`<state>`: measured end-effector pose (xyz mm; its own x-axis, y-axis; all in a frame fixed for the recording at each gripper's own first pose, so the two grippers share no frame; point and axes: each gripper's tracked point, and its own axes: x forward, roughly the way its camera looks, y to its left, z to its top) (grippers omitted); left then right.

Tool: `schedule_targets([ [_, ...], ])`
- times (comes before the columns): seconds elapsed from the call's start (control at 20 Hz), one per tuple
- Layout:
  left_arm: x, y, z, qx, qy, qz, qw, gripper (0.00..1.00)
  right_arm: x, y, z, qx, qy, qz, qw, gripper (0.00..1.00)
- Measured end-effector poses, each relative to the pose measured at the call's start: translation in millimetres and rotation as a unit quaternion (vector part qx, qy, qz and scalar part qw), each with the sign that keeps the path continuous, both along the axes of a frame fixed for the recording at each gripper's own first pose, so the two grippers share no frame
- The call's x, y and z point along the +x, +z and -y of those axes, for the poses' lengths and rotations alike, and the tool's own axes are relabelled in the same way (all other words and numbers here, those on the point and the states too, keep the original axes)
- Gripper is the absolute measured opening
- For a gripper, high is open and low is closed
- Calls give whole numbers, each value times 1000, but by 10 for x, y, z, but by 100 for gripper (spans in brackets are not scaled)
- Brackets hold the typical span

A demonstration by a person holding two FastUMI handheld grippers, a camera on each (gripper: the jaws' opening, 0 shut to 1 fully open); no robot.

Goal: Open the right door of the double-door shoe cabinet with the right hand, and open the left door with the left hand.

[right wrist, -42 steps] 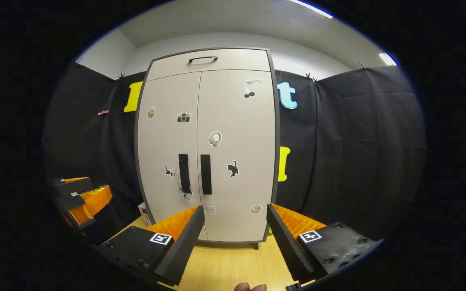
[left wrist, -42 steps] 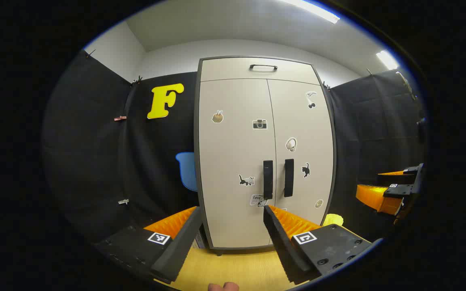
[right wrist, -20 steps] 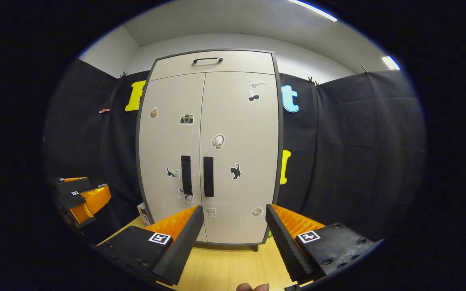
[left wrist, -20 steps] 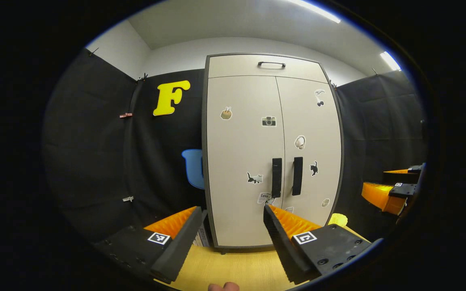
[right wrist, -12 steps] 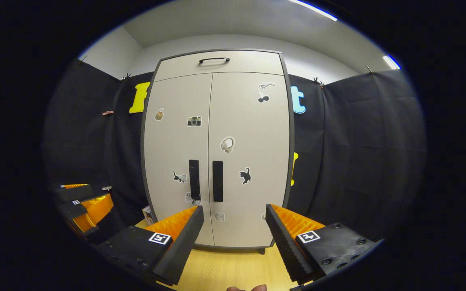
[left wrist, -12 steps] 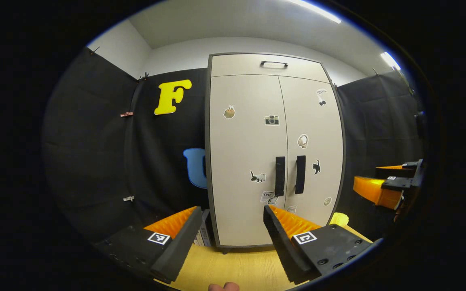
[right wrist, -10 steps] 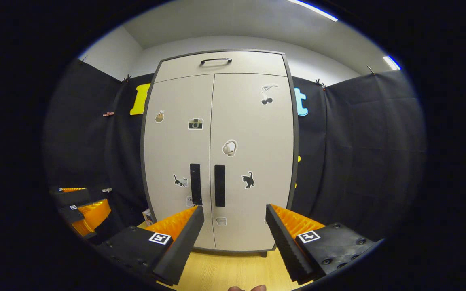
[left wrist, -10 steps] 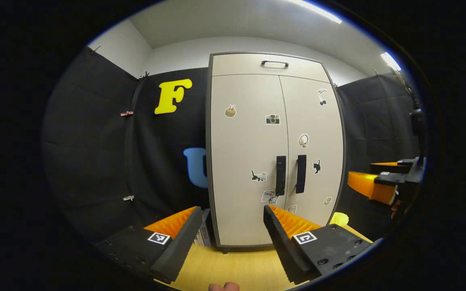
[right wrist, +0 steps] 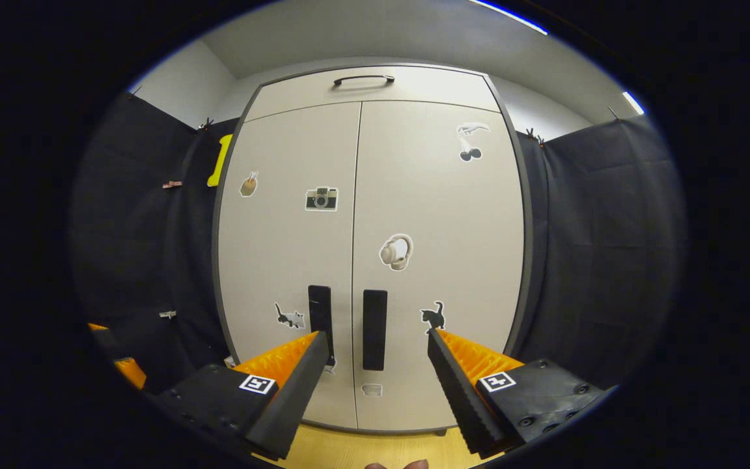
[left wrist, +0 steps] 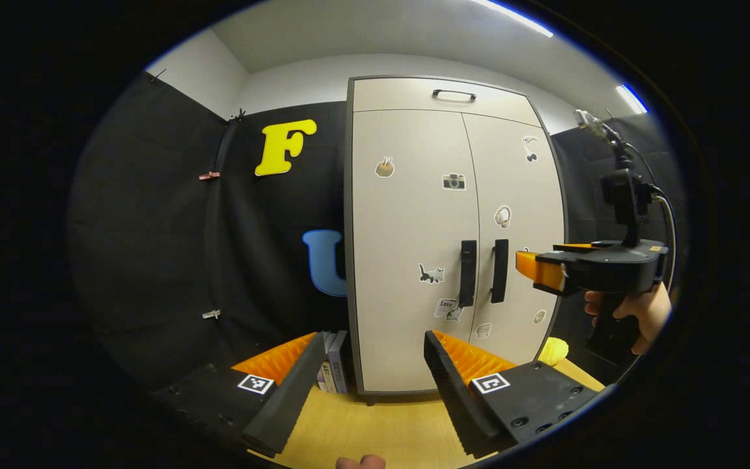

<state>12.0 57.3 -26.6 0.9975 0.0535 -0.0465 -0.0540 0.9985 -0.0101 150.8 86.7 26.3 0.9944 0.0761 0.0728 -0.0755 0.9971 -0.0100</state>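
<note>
Right gripper [right wrist: 378, 348]: its jaws are standing wide open and holding nothing. They are pointing at the cabinet, close in front of it.
Right door handle [right wrist: 374, 329]: the dark bar is sitting right between the open jaws, a little past the tips. The jaws are not touching it.
Right door [right wrist: 437, 260]: it is shut, lying flat with the other door.
Left gripper [left wrist: 372, 352]: its jaws are wide open too, and empty. It is waiting farther back from the cabinet.
Left door handle [left wrist: 467, 273]: it is up and to the right of the left jaws, well apart from them.
Left door [left wrist: 411, 247]: shut as well.
Shoe cabinet [right wrist: 254, 120]: it is standing straight ahead of both grippers on the yellow wooden surface [left wrist: 375, 433].
Hand [left wrist: 638, 312]: in the left gripper view, it is holding the right gripper near the right door.
Step now: I think the right gripper is reaching for its handle. No door is open yet.
Next move: it needs to go forward, close the jaws on the bar, then pull. The left door is waiting its turn.
</note>
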Motion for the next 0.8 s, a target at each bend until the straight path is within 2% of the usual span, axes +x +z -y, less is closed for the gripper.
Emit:
schedule_targets([
  [0.3, 43, -40, -104, 2, 3, 0, 1000, 95, 556, -202, 5, 11, -17, -24, 1000, 97],
  [0.5, 58, -70, -99, 1, -2, -2, 1000, 95, 807, -342, -133, 31, -2, -44, 999, 95],
  [0.7, 67, -73, -154, 2, 1, -3, 1000, 95, 1009, -402, -159, 24, -6, -48, 999, 90],
  [0.8, 61, -68, -183, 3, 3, -1, 1000, 95, 1081, -388, -130, 26, -12, -46, 999, 81],
])
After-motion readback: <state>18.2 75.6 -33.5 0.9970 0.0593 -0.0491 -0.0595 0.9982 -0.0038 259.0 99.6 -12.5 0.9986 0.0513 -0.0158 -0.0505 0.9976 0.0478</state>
